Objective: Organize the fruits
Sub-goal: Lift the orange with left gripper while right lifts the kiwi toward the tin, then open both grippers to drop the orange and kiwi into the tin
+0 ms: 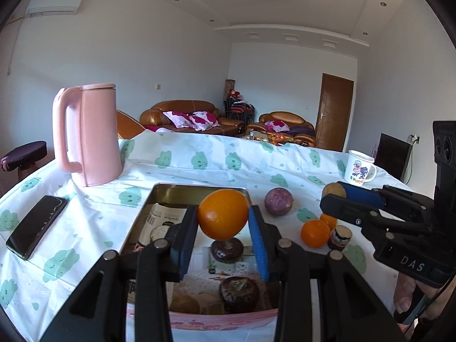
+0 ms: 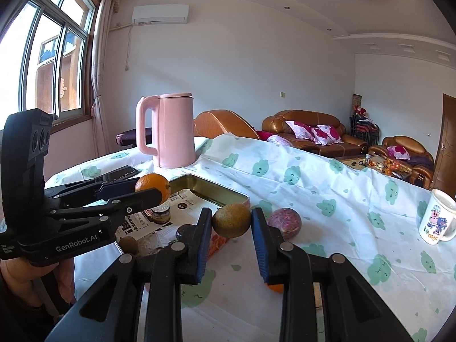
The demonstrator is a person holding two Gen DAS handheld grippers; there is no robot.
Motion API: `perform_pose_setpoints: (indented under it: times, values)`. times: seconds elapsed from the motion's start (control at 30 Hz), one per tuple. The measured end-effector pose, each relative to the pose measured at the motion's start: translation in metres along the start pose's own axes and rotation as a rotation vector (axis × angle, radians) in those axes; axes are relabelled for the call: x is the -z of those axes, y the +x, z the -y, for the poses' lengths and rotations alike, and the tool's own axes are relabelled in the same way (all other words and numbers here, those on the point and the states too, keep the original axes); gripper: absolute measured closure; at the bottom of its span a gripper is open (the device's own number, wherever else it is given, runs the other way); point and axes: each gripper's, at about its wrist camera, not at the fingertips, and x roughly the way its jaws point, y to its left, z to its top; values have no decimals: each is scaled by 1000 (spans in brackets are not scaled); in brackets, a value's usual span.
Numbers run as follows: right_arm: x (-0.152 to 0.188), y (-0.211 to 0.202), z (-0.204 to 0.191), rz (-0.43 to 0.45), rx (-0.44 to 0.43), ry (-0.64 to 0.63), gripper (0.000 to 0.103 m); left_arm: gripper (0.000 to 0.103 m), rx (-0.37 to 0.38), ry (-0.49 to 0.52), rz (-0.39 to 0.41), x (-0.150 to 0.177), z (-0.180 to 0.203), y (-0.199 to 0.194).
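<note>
Two grippers are seen, each clamped on a fruit. From the left wrist, the left gripper point(image 1: 223, 222) is closed on an orange point(image 1: 223, 213), which is held clear above a metal tray point(image 1: 159, 192) lying just beyond and under the fingers. Dark round fruits point(image 1: 239, 293) are seen in the tray below the gripper. A purple fruit point(image 1: 278, 201) rests on the counter point(image 1: 199, 168) just right of the fingers, and further right a second orange point(image 1: 315, 233) sits beside a small jar point(image 1: 339, 237). A pink kettle point(image 1: 91, 134) stands ahead to the left, with a phone point(image 1: 37, 225) nearer on the left.

From the right wrist, the right gripper point(image 2: 231, 223) is closed on a brown-green kiwi point(image 2: 231, 220), held above the counter. The purple fruit point(image 2: 285, 221) is found just right of the fingers, the tray point(image 2: 216, 189) ahead to the left, and a printed mug point(image 2: 436, 221) far right.
</note>
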Motion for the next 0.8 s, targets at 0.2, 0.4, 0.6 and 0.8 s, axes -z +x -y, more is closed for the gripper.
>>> perform_pose_setpoints:
  times: [0.2,0.4,0.6,0.8]
  values:
    - [0,23,-24,-49,-43,-44,73,65,-44,-43,-32,5,-24,3]
    - [4,48,-41,-118,-61,-91,73,65,-30,-53,-89,13,-27,12]
    - [7,62,-46,-181,-60,-114,73,65,-33,-50,-135,20,-25,19]
    - [10,68,-49,-226,-72,-127,72,65,-47,-23,-161,28,-19,21]
